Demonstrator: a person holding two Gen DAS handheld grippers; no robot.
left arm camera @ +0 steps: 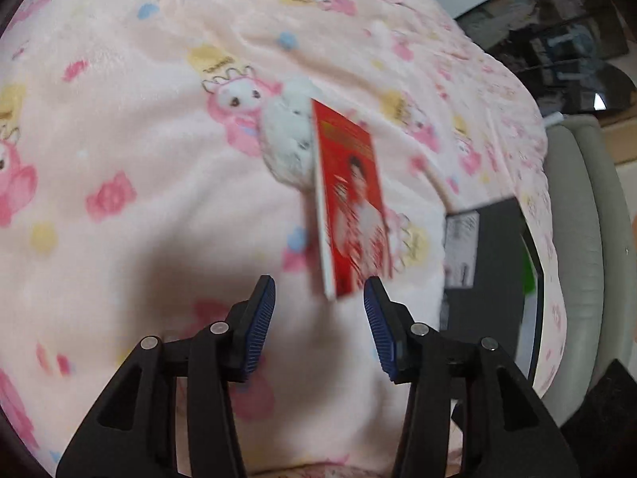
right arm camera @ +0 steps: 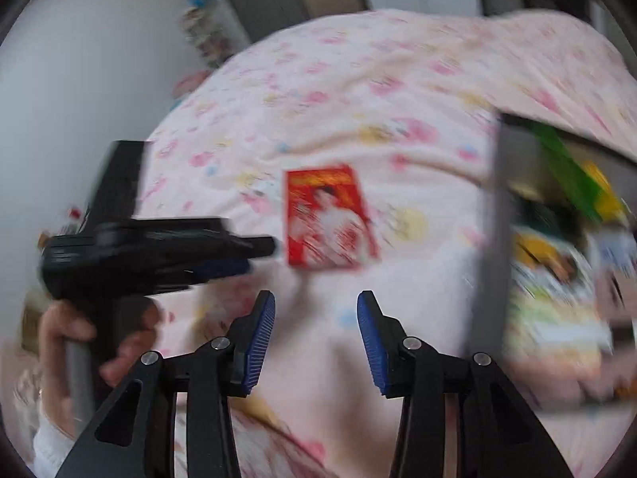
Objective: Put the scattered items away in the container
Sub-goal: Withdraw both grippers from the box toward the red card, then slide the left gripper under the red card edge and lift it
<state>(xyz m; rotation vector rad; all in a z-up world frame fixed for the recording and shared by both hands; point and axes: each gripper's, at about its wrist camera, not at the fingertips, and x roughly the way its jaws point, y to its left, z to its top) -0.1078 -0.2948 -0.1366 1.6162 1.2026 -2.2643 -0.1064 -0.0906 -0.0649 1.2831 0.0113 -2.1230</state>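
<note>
**Ana:** Card [left arm camera: 350, 203] first — red, thin and flat, with a white edge, lying on the pink blanket [left arm camera: 139, 139] just ahead of the left gripper [left arm camera: 319, 324]. It is looking light and stiff, probably a bit slick on its printed face, so the fingers are likely needing to pinch the near short edge; the soft blanket should be giving way under it.

**Ben:** The left gripper is standing wide and holding nothing. The right gripper [right arm camera: 316, 332] is also spread wide and empty, hovering over the blanket with the card ahead of it.

**Ana:** Behind the card a small white plush toy [left arm camera: 284, 139] is showing, touching its far corner. That one is looking soft and easy to squeeze anywhere.

**Ben:** Counting: one card and one plush toy are lying loose. The dark container [right arm camera: 493, 239] is sitting to the right of the card, near it, already holding several colourful packets [right arm camera: 557, 286]; blur is making their number impossible to tell.
</note>
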